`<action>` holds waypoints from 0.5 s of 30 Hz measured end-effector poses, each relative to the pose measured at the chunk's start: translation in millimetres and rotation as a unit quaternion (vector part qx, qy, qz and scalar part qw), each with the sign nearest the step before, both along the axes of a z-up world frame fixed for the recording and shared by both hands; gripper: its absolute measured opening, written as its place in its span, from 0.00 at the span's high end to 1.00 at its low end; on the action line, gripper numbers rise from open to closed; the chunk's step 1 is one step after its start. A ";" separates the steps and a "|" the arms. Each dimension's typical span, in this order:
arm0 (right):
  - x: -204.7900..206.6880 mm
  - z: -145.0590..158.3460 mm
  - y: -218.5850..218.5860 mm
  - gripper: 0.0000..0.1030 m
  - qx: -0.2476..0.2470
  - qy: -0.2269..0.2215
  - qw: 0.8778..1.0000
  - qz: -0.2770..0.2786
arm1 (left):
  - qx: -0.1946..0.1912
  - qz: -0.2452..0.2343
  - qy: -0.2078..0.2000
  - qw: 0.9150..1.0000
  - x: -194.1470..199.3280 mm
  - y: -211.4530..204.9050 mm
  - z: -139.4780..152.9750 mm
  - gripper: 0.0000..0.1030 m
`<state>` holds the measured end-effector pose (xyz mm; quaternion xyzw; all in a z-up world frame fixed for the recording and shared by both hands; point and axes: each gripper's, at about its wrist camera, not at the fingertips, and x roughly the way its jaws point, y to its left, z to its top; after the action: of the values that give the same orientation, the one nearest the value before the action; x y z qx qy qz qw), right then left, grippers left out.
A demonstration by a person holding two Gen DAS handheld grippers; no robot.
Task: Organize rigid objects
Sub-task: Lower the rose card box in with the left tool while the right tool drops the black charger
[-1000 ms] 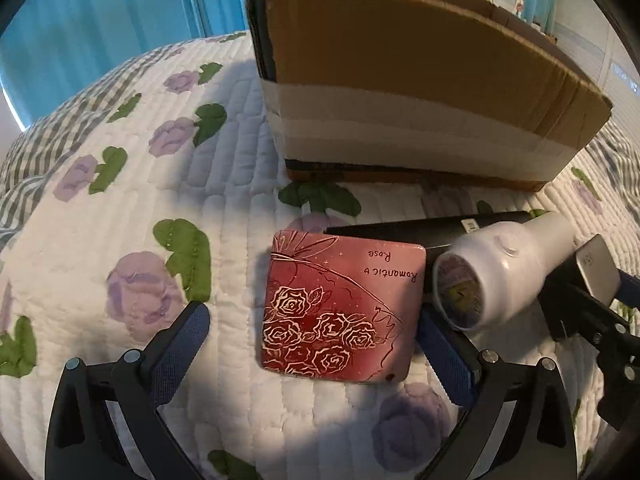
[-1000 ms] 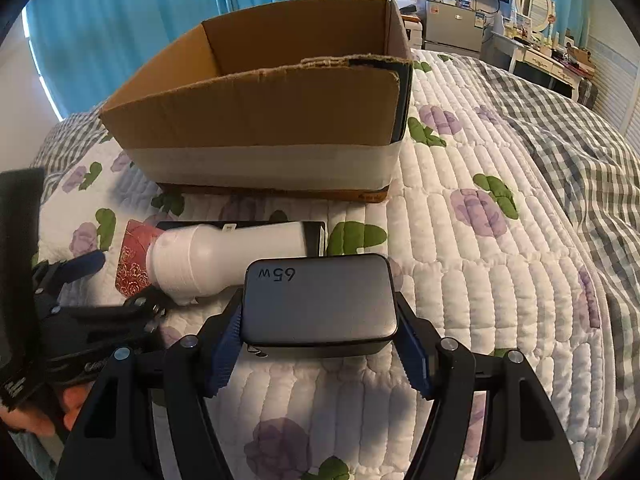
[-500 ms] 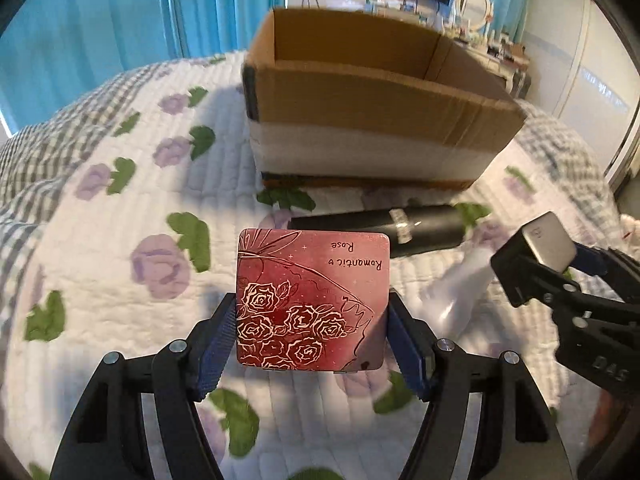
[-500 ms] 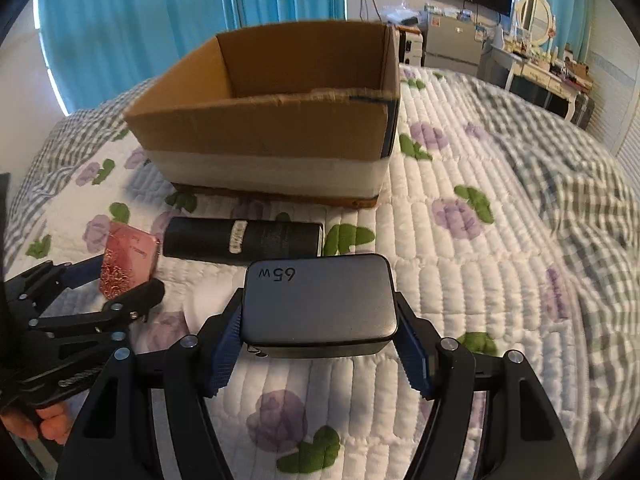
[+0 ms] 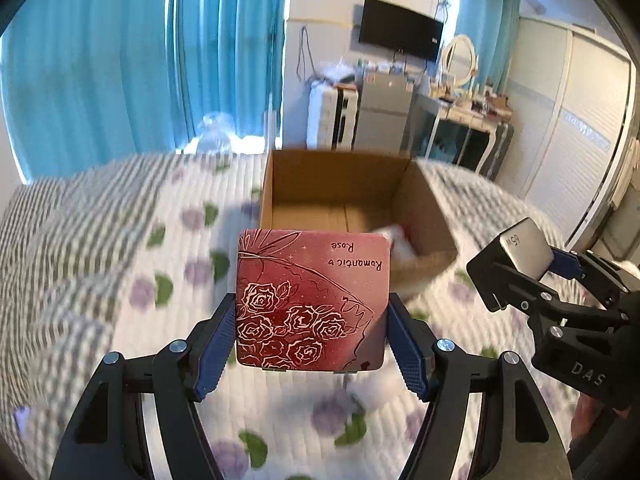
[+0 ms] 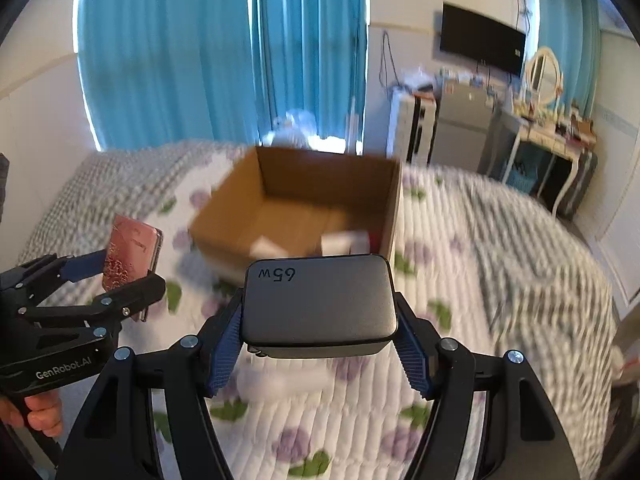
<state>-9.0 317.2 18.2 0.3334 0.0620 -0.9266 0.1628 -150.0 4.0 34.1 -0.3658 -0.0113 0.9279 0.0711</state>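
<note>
My left gripper (image 5: pixel 312 344) is shut on a flat red case printed with roses (image 5: pixel 313 300) and holds it up above the bed; the case also shows in the right wrist view (image 6: pixel 130 252). My right gripper (image 6: pixel 318 344) is shut on a dark grey block marked 65W (image 6: pixel 318 306), seen too in the left wrist view (image 5: pixel 524 246). An open cardboard box (image 5: pixel 344 180) stands on the bed beyond both grippers, with white items (image 6: pixel 344 242) lying inside it.
The bed has a white quilt with purple flowers (image 6: pixel 500 280) and a grey checked blanket (image 5: pixel 68 208). Blue curtains (image 5: pixel 100 60), a dresser with a mirror (image 6: pixel 544 128) and a wall TV (image 5: pixel 400 34) stand behind.
Both grippers have lifted their objects high above the quilt, toward the box. The box's inside now shows. The black tube and white bottle on the quilt are out of sight.
</note>
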 end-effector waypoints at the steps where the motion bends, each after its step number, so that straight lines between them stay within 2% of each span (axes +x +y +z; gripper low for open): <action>1: -7.1 9.3 -0.3 0.35 -0.003 0.009 1.000 0.002 | -0.001 -0.002 0.005 1.000 -10.2 2.2 8.4 0.30; 4: -30.5 30.4 -1.4 0.35 -0.008 0.029 1.000 0.004 | -0.021 0.000 0.020 1.000 -42.6 9.5 22.9 0.30; 7: -58.6 41.6 -2.4 0.35 -0.009 0.041 0.999 0.000 | -0.029 0.002 0.020 0.999 -84.2 16.6 23.6 0.30; 9: -75.4 42.8 -0.4 0.35 -0.011 0.044 0.999 -0.005 | -0.026 0.008 0.006 1.000 -114.0 19.4 14.3 0.30; 11: -96.2 39.5 1.7 0.35 -0.012 0.041 0.999 -0.010 | -0.041 0.012 -0.009 0.999 -138.5 26.0 -0.8 0.30; 15: -132.5 19.2 6.6 0.35 -0.013 0.026 0.999 -0.018 | -0.063 0.000 -0.029 0.998 -164.5 40.6 -35.1 0.30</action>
<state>-141.4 323.8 37.4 0.3081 0.0479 -0.9384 0.1489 -314.5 44.7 -0.9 -0.3963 0.0456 0.9158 0.0474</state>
